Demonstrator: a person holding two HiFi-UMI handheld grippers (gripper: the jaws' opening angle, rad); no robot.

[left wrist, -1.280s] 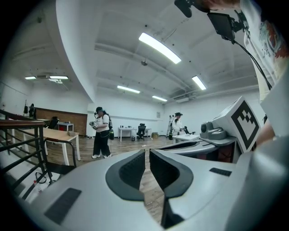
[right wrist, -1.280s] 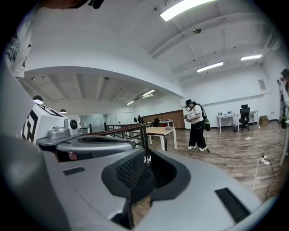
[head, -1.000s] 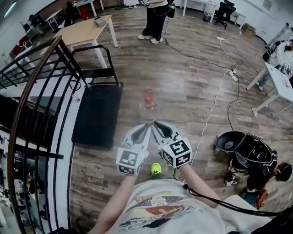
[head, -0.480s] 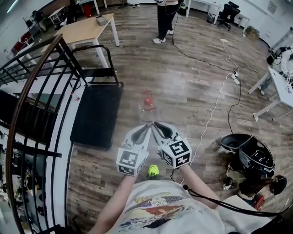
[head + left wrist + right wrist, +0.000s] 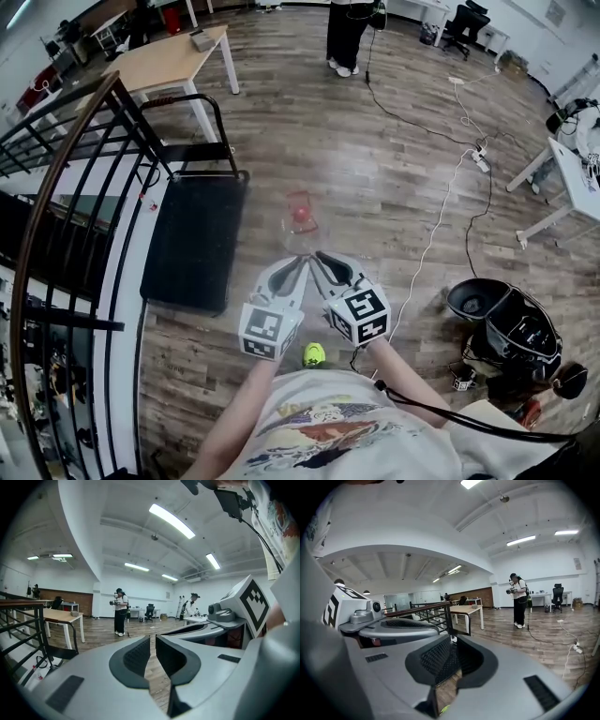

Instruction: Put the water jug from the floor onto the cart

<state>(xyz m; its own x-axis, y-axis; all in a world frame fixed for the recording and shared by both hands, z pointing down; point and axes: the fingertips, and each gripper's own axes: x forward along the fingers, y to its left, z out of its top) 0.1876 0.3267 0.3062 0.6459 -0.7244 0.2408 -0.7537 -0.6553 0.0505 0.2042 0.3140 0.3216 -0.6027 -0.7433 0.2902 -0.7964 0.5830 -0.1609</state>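
The water jug (image 5: pixel 300 223), clear with a red cap, stands on the wooden floor just ahead of both grippers. The cart (image 5: pixel 192 239), a black flat platform with a black tube handle, lies to the jug's left. My left gripper (image 5: pixel 301 262) and right gripper (image 5: pixel 317 256) are held side by side, pointing at the jug and a little short of it. Both are shut with nothing between their pads. In the left gripper view the left gripper (image 5: pixel 152 638) has its jaws together; the right gripper (image 5: pixel 451 644) looks the same in its own view. Neither gripper view shows the jug.
A black stair railing (image 5: pixel 75 187) runs along the left, beside the cart. A wooden table (image 5: pixel 173 61) stands beyond the cart. A person (image 5: pixel 352 33) stands far off. White cables (image 5: pixel 441 220) cross the floor at right, near a black bag (image 5: pixel 511 328) and a white desk (image 5: pixel 572 164).
The jug sits slightly nearer to the gripper tips than before. The far person has shifted right in the view. Both grippers stay shut, side by side.
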